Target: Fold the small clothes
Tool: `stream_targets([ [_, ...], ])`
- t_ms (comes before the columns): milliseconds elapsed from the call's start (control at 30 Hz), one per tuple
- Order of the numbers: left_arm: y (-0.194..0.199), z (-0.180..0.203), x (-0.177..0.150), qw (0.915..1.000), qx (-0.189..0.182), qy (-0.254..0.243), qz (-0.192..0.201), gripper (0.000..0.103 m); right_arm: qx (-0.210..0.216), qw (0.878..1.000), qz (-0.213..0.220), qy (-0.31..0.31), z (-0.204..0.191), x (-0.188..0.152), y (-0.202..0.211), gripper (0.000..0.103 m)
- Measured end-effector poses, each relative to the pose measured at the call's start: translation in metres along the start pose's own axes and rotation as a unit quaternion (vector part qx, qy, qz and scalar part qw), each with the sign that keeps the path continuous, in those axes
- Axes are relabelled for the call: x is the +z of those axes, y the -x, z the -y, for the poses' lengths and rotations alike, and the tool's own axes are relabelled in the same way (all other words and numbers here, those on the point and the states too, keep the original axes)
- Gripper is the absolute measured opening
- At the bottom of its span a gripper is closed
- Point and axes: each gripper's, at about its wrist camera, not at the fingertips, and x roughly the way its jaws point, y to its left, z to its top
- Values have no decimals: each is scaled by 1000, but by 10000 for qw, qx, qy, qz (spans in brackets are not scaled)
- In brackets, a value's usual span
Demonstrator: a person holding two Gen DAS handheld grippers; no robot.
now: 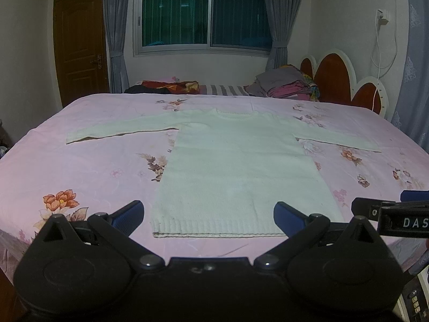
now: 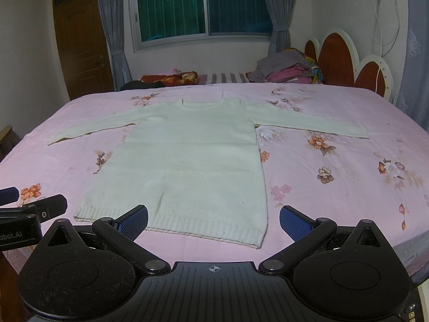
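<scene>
A pale cream knit sweater [image 1: 230, 171] lies flat and face up on the bed [image 1: 80, 166], which wears a pink floral sheet. Its ribbed hem [image 2: 203, 228] runs along the near edge of the bed, the neckline points toward the window, and both sleeves are spread straight out to the sides. No fold shows in it anywhere, so the work looks to be at its very start: the garment is laid out and the first fold is not yet made.

The left claw [image 1: 209, 216] hovers just above the near edge of the bed with its blue-padded fingers wide apart, framing the hem and gripping nothing. The right claw [image 2: 214, 220] is likewise spread wide and empty, sitting over the hem's right-hand portion. Each tool shows at the margin of the other's view, so the two are held side by side, close to the person.

The likely next move is to bring in a sleeve. That calls for each claw to travel outward and forward to a cuff, the left sleeve [image 1: 120, 131] for the left claw and the right sleeve [image 2: 313, 123] for the right, then pinch the thin knit without catching the sheet beneath, and carry it across the body. The loose knit may stretch or drag if pulled rather than lifted.
</scene>
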Motion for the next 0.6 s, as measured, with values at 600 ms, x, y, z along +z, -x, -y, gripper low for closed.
stream_targets([
  [600,-20,14,23,9997,-25,-213,108,103,-128,9996,196,-169,18,23,-19,103],
])
